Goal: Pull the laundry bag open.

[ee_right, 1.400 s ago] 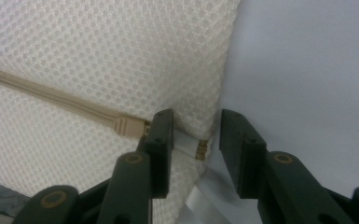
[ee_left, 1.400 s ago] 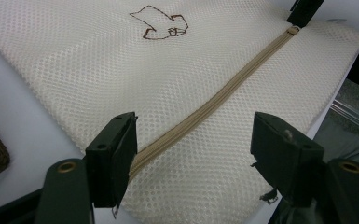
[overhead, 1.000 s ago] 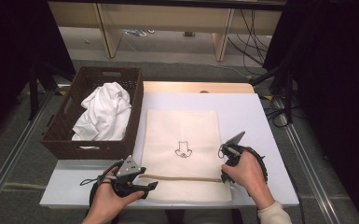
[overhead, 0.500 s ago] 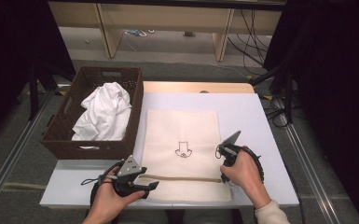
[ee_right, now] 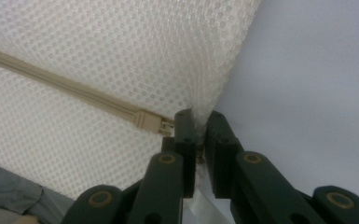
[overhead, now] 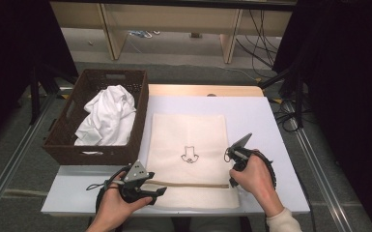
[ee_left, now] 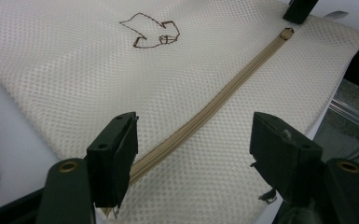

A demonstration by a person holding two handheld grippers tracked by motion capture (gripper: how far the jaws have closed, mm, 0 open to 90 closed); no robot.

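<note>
The right gripper [ee_right: 196, 128] has just been closing its jaws, and they now pinch a fold of the mesh bag [overhead: 189, 145] at its edge, right beside the end of the zipper [ee_right: 74, 91]; the fabric puckers up between the pads. The left gripper [ee_left: 193, 154] stands with its jaws wide apart over the other end of the zipper [ee_left: 205, 112], gripping nothing, one jaw on each side of the tape, though I cannot tell whether they touch the mesh.

The bag lies flat on the white worktop [overhead: 265, 121], its zipper running across its near end, a small outlined figure [overhead: 190, 154] printed just beyond the zipper. It looks light, limp and thin, so I would expect it to bunch and slide rather than lift as a sheet. The zipper tape seems the firmest part; taking hold at the edge seam beside it, as the right jaws do, should hold better than open mesh, which may snag.

Left of the bag stands a dark woven basket [overhead: 63, 145] with white cloth [overhead: 107, 116] heaped in it.

The zipper's pull is hard to make out. What the bag holds, if anything, is hidden, and what the white cloth is I cannot say.
</note>
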